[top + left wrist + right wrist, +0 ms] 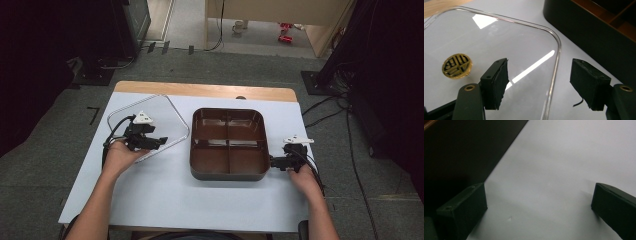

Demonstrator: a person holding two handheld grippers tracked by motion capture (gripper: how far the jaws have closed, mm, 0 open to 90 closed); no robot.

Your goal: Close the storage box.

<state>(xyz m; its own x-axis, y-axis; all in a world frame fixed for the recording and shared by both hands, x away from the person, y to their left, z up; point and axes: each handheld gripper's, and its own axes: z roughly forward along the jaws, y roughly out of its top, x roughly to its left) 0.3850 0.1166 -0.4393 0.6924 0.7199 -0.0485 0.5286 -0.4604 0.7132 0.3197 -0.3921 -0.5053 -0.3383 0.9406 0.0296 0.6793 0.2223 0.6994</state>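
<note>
My left tool (539, 85) hangs over the clear lid's (499, 47) edge, jaws apart, one pad above the lid and one outside its rim. To grab it cleanly I'd straddle the rim and close squarely. My right tool (278, 162), jaws apart and empty, sits just beside the brown divided tray (197, 150) on the table (165, 195). The lid's gold round sticker (457, 65) has characters I can't read.

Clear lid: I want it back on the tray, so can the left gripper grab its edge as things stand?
Probably yes: the left gripper is open, its jaws straddling the clear lid rim, nothing between.
</note>
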